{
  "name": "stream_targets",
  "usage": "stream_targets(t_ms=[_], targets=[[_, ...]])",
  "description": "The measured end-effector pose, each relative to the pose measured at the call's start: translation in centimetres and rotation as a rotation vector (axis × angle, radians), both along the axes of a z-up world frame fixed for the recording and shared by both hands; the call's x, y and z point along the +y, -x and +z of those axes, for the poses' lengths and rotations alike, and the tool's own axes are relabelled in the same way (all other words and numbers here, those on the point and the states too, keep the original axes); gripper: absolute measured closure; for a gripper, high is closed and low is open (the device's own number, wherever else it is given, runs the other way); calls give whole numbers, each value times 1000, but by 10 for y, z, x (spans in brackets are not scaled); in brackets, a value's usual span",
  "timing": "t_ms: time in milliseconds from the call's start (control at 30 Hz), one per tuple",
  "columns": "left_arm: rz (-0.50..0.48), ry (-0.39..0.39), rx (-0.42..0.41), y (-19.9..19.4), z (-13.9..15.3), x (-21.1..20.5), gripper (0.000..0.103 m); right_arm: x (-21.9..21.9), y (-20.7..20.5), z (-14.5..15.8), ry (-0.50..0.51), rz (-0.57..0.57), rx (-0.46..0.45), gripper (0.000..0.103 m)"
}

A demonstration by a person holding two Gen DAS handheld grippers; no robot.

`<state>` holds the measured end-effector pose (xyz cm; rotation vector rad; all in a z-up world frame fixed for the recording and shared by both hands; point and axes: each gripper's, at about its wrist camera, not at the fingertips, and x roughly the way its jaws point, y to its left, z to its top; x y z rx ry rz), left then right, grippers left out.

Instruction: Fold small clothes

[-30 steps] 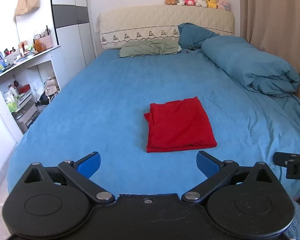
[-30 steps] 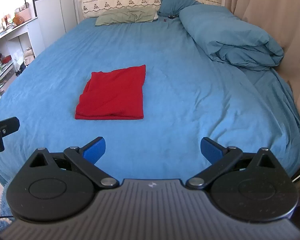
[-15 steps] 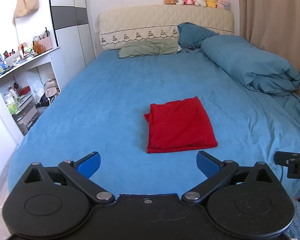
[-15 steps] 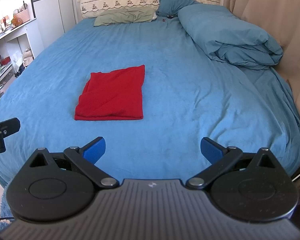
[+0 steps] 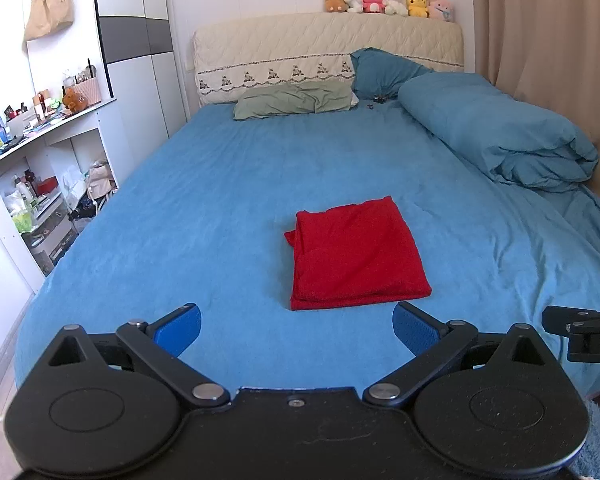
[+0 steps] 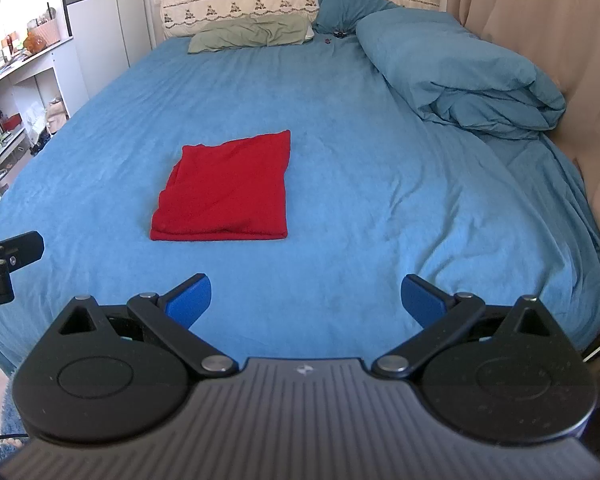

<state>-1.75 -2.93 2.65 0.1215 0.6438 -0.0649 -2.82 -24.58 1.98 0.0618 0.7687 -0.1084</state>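
A red garment (image 5: 356, 254) lies folded into a neat rectangle on the blue bed sheet (image 5: 204, 216), near the foot of the bed. It also shows in the right wrist view (image 6: 226, 188). My left gripper (image 5: 296, 330) is open and empty, held back from the garment's near edge above the sheet. My right gripper (image 6: 306, 296) is open and empty, off to the right of the garment and nearer the foot of the bed. Part of the right gripper's body (image 5: 588, 332) shows at the right edge of the left wrist view.
A rolled blue duvet (image 5: 496, 136) lies along the right side by a beige curtain (image 5: 548, 32). A green pillow (image 5: 296, 100) and a blue pillow (image 5: 384, 72) lie at the headboard (image 5: 324, 52) with plush toys on top. White cluttered shelves (image 5: 40, 184) stand left.
Both grippers stay open and almost still. The views have shifted very slightly; the garment has not moved.
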Motion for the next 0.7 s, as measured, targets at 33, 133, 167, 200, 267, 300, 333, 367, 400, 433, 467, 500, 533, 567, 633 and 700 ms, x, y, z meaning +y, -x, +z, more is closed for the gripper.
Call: stream_targets(t_ms=[33, 133, 167, 200, 267, 300, 333, 367, 400, 433, 467, 500, 533, 567, 633, 700], targets=[[-1, 0, 0, 0, 0, 0, 0, 0, 0, 0, 1, 0, 0, 0], [-2, -5, 1, 0, 0, -1, 0, 2, 2, 0, -1, -2, -3, 0], [-2, -8, 1, 0, 1, -1, 0, 3, 2, 0, -1, -3, -3, 0], [0, -13, 0, 0, 1, -1, 0, 3, 2, 0, -1, -3, -3, 0], [2, -21, -4, 0, 2, -2, 0, 3, 2, 0, -2, -3, -4, 0], [1, -24, -9, 1, 2, -2, 0, 3, 2, 0, -2, -2, -5, 0], [2, -23, -12, 1, 2, -2, 0, 3, 2, 0, -1, -2, -5, 0], [2, -19, -13, 1, 3, -3, 0, 4, 2, 1, -1, -2, -6, 0], [-1, -12, -13, 1, 3, -2, 0, 4, 3, 1, -1, -1, -7, 0], [-5, -3, -12, 1, 3, -1, 0, 4, 2, 1, -1, 0, -7, 0], [-7, 6, -12, 1, 3, 1, 0, 5, 3, 2, -2, -1, -8, 0], [-7, 13, -11, 1, 3, 2, 0, 5, 2, 2, -2, 0, -8, 0], [-6, 17, -11, 0, 3, 2, 0, 5, 2, 2, -2, 0, -8, 0], [-5, 21, -11, 1, 3, 2, 0, 5, 2, 2, -2, 0, -8, 0], [-3, 23, -12, 0, 4, 4, 0, 5, 3, 2, -3, -1, -9, 0], [1, 22, -14, 0, 4, 4, 0, 6, 2, 3, -4, -2, -9, 0]])
